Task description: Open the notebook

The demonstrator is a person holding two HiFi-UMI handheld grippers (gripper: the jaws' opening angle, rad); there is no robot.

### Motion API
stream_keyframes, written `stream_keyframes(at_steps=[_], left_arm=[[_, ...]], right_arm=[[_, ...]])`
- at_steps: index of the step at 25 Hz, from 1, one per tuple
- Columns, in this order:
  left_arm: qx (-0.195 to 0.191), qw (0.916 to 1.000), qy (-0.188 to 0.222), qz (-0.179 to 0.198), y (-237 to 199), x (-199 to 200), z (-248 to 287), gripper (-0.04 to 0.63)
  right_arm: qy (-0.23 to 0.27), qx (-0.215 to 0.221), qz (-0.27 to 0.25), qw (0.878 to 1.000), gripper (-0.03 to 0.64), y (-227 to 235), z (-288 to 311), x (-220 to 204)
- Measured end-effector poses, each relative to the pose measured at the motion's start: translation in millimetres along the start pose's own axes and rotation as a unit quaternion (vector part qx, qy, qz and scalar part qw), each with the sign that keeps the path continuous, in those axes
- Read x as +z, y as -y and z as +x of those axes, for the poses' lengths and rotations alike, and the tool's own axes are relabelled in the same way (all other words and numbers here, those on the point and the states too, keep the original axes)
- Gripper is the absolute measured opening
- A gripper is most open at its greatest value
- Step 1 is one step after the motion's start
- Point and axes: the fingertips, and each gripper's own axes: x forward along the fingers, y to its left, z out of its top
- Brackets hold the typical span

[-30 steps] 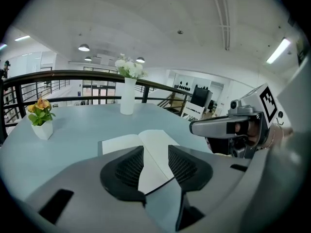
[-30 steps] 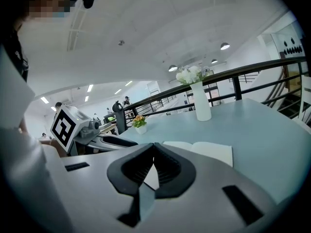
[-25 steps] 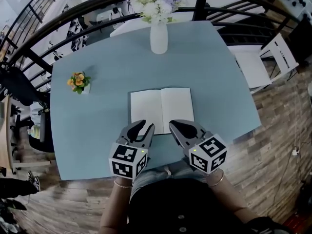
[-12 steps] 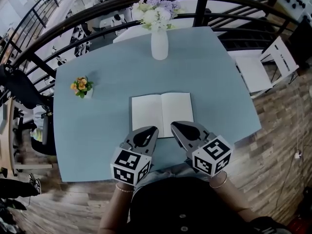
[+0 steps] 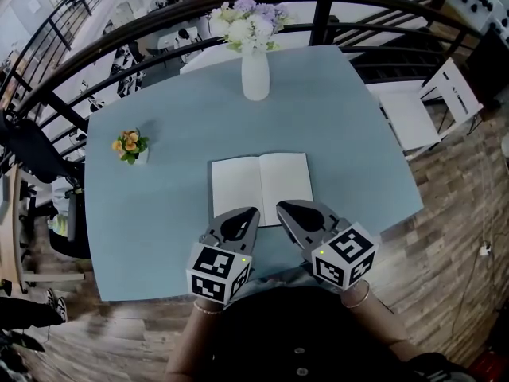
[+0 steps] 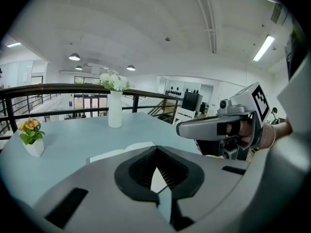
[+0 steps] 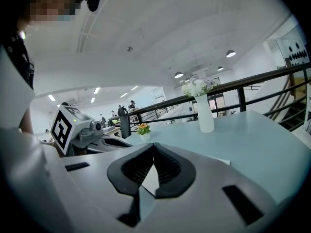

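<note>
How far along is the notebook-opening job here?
Done: the notebook lies open flat on the table. In hand: nothing; the left claw has just closed empty, the right claw is shut empty, both by its near edge. Left: nothing that shows.

open tabletop (image 5: 358, 134) runs wide on both sides of the flat notebook (image 5: 260, 186) and beyond it up to the white vase (image 5: 255, 74) at the far edge; a small flower pot (image 5: 132, 146) stands well apart on the left; the dark railing (image 5: 322, 22) closes off the far side
</note>
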Motion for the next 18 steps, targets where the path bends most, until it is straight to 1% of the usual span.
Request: stream_keyframes(at_steps=[3,7,11,13,18], left_arm=[[-0.008,0.9999,-0.001,-0.014,3.2,-1.3,2.1,0.017],[-0.012,0.9996,-0.007,-0.023,3.1,-8.7,3.9,0.017],[-0.019,0.9992,0.004,-0.035,5.6,-7.2,1.6,0.017],[-0.019,0.9993,-0.004,-0.031,6.2,-9.8,1.1,0.017],[-0.005,0.9998,-0.019,-0.006,2.5,-19.9,3.3,0.015]], right_arm=[[-0.003,-0.001,-0.001,1.0,0.008,0.7,0.5,-1.4],[-0.008,-0.001,-0.001,1.0,0.008,-0.2,1.6,-4.9],[-0.02,0.001,0.002,1.0,0.008,-1.5,4.1,-12.2],[-0.025,0.003,0.006,1.0,0.008,-1.9,6.5,-16.5],[-0.036,0.002,0.016,0.999,0.008,-1.6,9.8,-26.6]])
